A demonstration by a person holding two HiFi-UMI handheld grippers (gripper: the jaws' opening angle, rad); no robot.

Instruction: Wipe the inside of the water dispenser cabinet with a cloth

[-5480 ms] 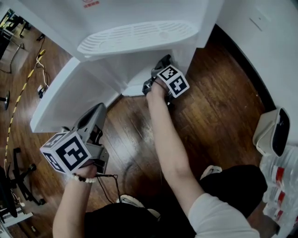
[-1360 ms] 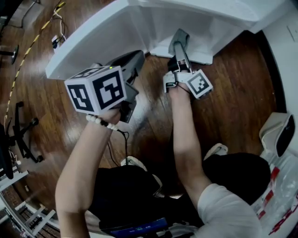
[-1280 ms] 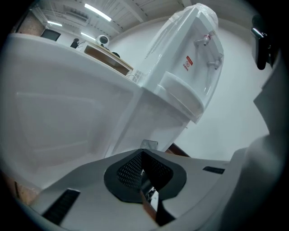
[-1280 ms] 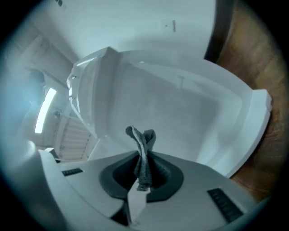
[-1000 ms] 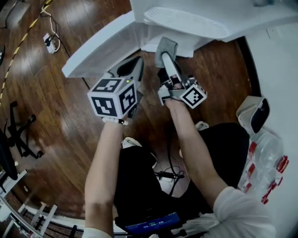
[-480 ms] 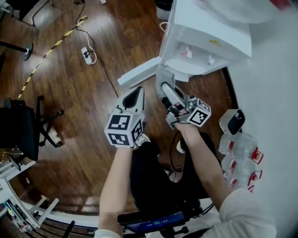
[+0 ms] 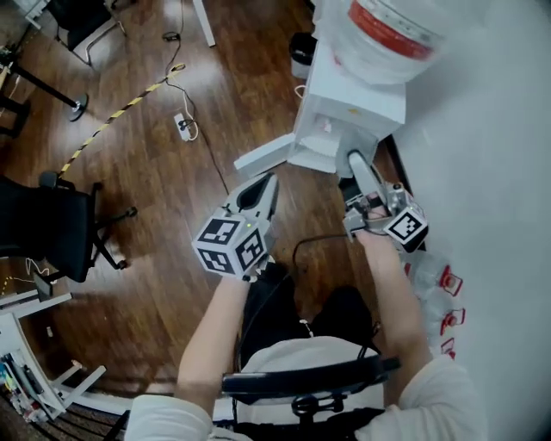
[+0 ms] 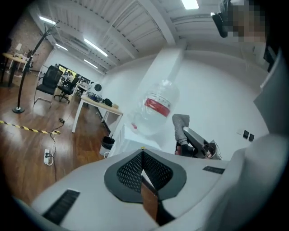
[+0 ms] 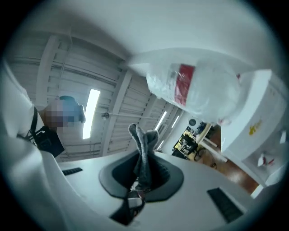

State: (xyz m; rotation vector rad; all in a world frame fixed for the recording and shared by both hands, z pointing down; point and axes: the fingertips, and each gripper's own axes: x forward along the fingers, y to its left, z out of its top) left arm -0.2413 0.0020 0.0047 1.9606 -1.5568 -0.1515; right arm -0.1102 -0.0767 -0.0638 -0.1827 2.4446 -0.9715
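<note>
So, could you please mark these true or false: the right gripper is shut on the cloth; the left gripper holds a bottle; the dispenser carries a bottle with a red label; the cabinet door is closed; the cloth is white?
1. The right gripper is shut on the cloth. True.
2. The left gripper holds a bottle. False: its jaws are together with nothing between them.
3. The dispenser carries a bottle with a red label. True.
4. The cabinet door is closed. False: it stands swung open.
5. The cloth is white. False: it is grey.
</note>
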